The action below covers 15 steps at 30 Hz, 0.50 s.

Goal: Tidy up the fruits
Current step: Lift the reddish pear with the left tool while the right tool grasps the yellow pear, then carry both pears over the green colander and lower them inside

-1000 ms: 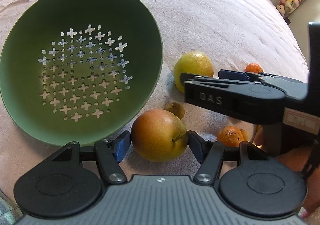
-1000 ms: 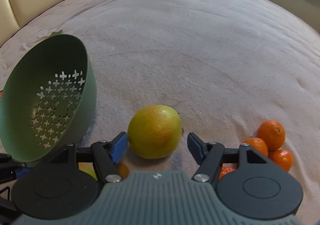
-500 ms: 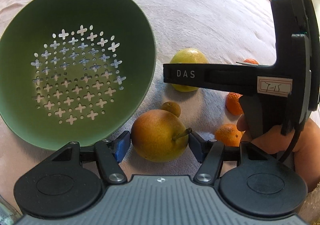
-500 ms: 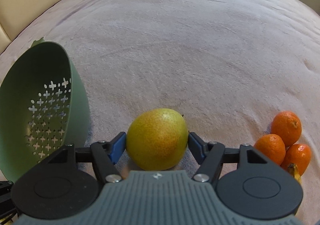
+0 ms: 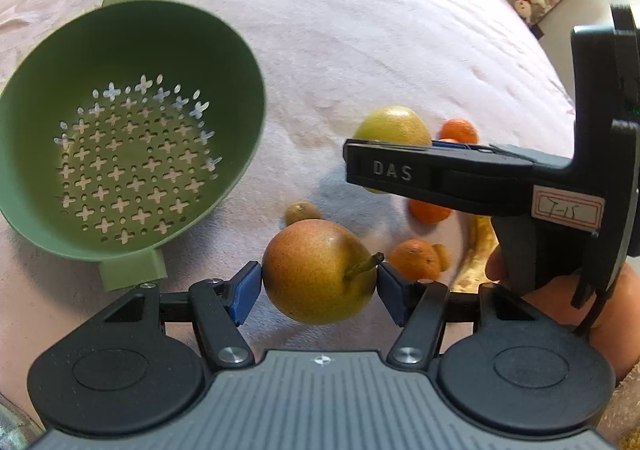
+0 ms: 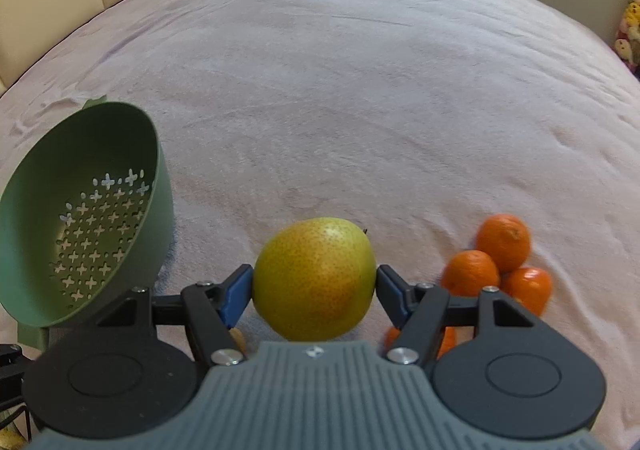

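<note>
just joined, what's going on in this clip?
A person is sorting fruit on a pink blanket with a handheld gripper in each hand. The left gripper has its jaws on a reddish-yellow pear. The right gripper has just closed its jaws on a greener pear, which looks lifted off the blanket. A green colander sits empty to the left. The tangerines, a small brownish fruit and a banana lie loose on the blanket.
</note>
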Tool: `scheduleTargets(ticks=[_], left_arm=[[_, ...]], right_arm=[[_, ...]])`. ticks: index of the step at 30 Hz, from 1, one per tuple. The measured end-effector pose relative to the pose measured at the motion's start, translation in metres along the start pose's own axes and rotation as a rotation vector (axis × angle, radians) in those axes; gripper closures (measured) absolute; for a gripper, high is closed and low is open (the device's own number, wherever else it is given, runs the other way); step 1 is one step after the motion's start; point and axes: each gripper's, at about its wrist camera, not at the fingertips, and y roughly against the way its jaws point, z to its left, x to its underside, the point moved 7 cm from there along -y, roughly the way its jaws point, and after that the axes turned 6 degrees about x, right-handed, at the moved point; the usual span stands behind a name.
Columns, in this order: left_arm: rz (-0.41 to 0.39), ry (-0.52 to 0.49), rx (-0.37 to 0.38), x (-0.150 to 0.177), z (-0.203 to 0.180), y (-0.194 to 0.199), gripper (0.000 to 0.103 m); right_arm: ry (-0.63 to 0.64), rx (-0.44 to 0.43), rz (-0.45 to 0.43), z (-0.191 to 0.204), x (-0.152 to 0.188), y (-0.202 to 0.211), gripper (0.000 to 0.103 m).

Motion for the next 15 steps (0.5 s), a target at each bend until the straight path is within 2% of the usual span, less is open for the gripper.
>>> scheduleTargets(ticks=[7,15], left_arm=[[-0.063,-0.038,0.074,0.0,-0.017,0.035,0.031],[-0.22,-0.074,0.089,-0.018,-0.016,0.082,0.031]], right_arm=[[0.001,0.048,-0.047,-0.011,-0.003,0.037,0.039],[0.008,0.061,-0.107,-0.01,-0.012,0.077,0.039]])
